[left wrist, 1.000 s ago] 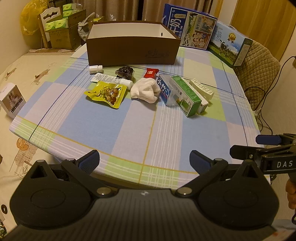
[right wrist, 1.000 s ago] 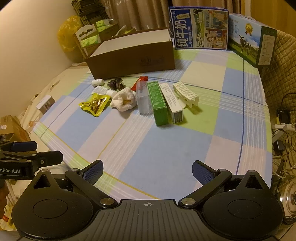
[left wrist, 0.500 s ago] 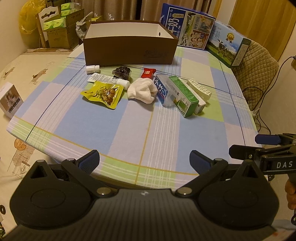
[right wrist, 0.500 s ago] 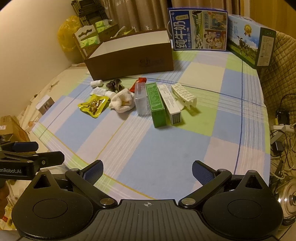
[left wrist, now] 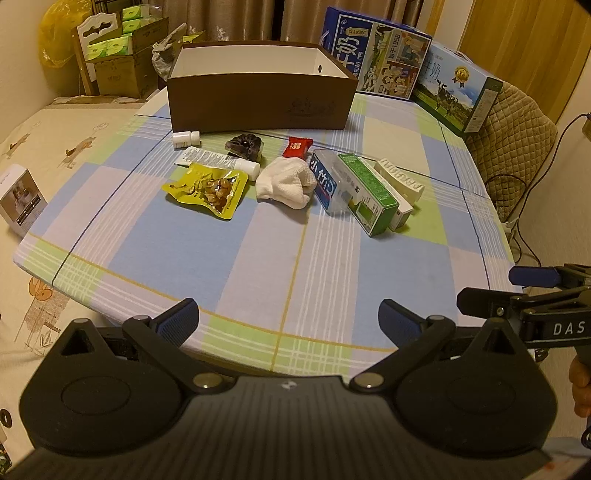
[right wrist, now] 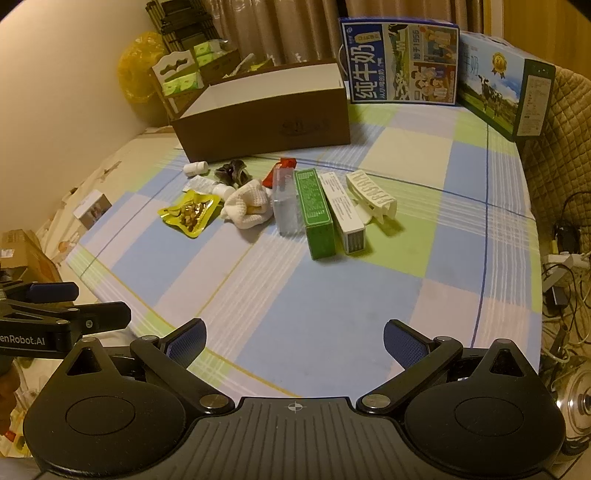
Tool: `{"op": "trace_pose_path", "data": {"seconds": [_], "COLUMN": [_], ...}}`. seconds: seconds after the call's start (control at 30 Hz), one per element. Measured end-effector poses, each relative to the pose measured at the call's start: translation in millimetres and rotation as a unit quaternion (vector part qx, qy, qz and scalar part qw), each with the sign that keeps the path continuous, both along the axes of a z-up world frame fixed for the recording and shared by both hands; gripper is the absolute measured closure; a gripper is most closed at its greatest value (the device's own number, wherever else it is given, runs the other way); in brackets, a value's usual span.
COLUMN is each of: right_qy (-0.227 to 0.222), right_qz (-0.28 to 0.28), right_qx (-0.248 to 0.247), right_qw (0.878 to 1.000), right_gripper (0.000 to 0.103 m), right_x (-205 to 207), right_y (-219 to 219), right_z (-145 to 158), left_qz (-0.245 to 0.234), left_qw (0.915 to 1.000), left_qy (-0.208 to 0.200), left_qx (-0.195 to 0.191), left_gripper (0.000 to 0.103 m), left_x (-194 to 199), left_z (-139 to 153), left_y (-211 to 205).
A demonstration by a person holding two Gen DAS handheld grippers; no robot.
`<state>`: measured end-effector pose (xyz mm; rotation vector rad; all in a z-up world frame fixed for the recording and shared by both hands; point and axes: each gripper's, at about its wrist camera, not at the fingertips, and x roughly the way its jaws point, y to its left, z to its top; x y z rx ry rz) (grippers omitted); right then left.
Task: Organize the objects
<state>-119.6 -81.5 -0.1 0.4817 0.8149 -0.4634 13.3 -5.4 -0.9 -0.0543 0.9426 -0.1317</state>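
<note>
You're in a home, a lived-in room; checked tablecloth [left wrist: 229, 254] underfoot; behind it, drawn curtains [left wrist: 236, 18]; beside it, a quilted chair [left wrist: 517, 136]; cartoon-print bedding [left wrist: 40, 155] left of it.

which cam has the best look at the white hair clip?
Right wrist. The white hair clip shows nearly whole there, toothed top and open jaw clear, lying beside the white box. In the left wrist view the clip sits behind the boxes, so only its top edge shows.

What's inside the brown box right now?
Only white inner walls of the brown box show above its rim. The front wall hides the floor, so whether it holds anything cannot be told.
</note>
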Motion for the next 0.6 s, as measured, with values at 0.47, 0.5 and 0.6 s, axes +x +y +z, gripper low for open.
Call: {"op": "trace_pose_path", "data": {"seconds": [0.47,0.5,0.6], "right_qy": [-0.001,-0.001,-0.002], "right_qz": [-0.009,-0.01,-0.011], "right_qx": [0.002,0.002,0.002], "right_qw": [1.0,1.0,1.0], "right_gripper": [0.003,0.003,0.003], "right_x": [2.1,2.2,1.9], "right_y": [-8.1,-8.2,-8.6], "right_z": [0.0,-0.1,-0.2], "left_qz": [-0.044,-0.045,-0.047], "left_qw": [0.999,0.999,0.9989], "left_qy": [0.001,0.001,0.002], "left_qx": [0.0,0.0,0.0], "left_gripper": [0.001,0.001,0.001], "left_x": [12.5,13.0,13.6], "left_z": [3.5,3.5,2.7], "left_y": [-3.2,-3.5,-4.3]}}
